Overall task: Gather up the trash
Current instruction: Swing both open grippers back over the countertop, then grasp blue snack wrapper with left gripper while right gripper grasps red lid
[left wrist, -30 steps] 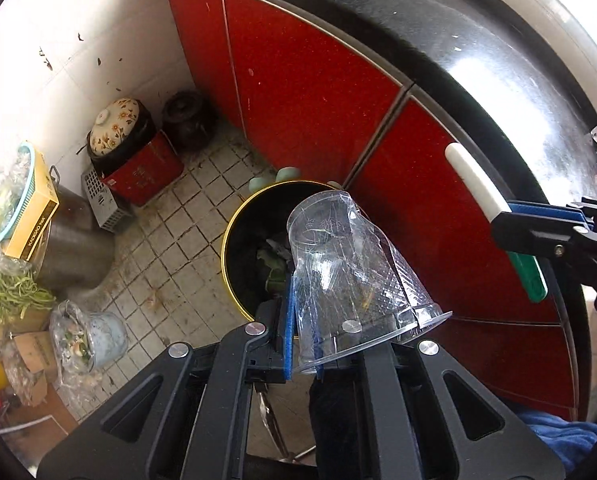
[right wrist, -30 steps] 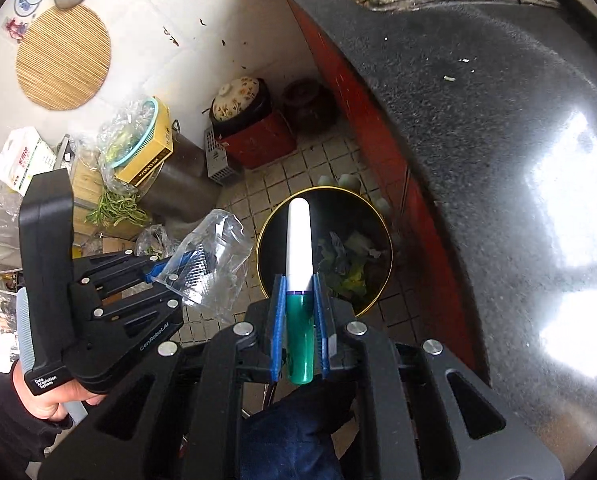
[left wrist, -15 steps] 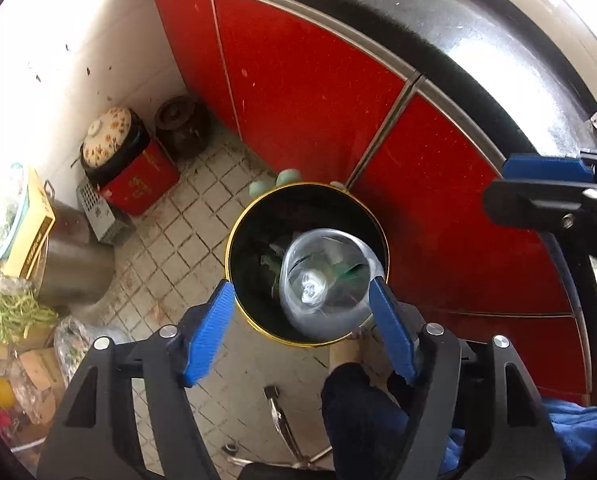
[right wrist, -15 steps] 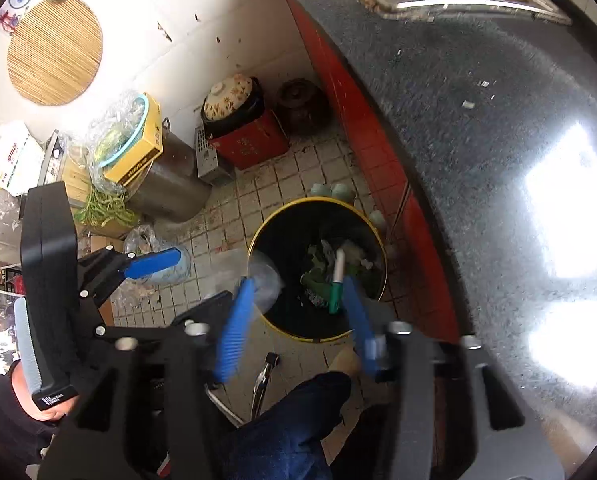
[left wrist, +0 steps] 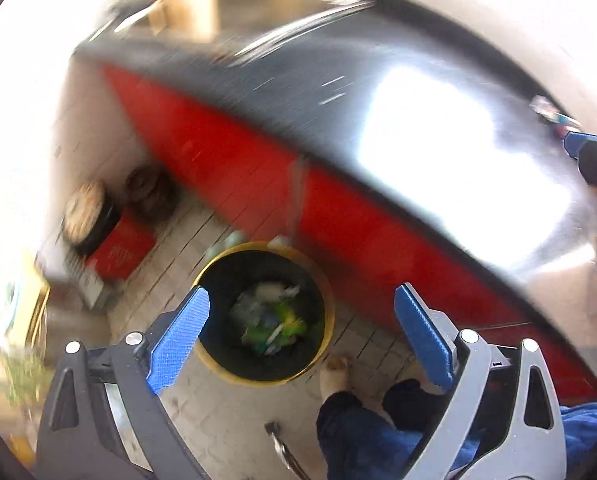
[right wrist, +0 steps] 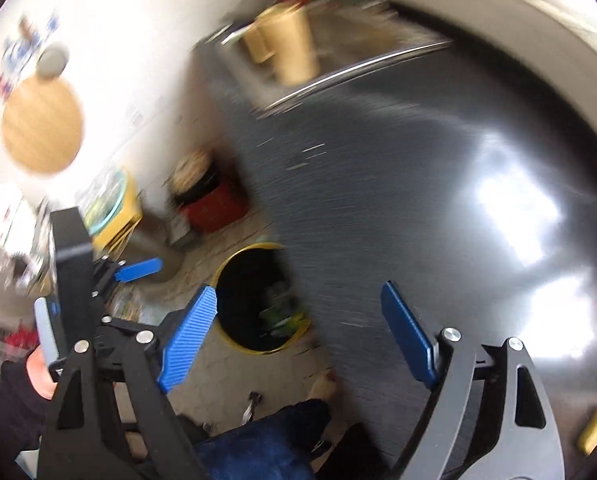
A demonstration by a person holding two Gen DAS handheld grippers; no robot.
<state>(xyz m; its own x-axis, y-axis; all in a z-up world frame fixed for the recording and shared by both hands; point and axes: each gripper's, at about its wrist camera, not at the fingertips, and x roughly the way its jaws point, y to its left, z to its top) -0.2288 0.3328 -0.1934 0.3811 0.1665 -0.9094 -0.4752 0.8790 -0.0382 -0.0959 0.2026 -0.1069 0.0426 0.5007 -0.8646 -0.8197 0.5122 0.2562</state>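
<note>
My left hand-held gripper (left wrist: 302,320) and right hand-held gripper (right wrist: 298,328) have just been opening, both spread and empty; trash (left wrist: 272,320) lies in the yellow-rimmed bin (left wrist: 326,300) below, too blurred to read orientation.

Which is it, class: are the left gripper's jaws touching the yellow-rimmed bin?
Apart. The left wrist view shows the left gripper open and empty, with the bin standing on the floor below.
</note>
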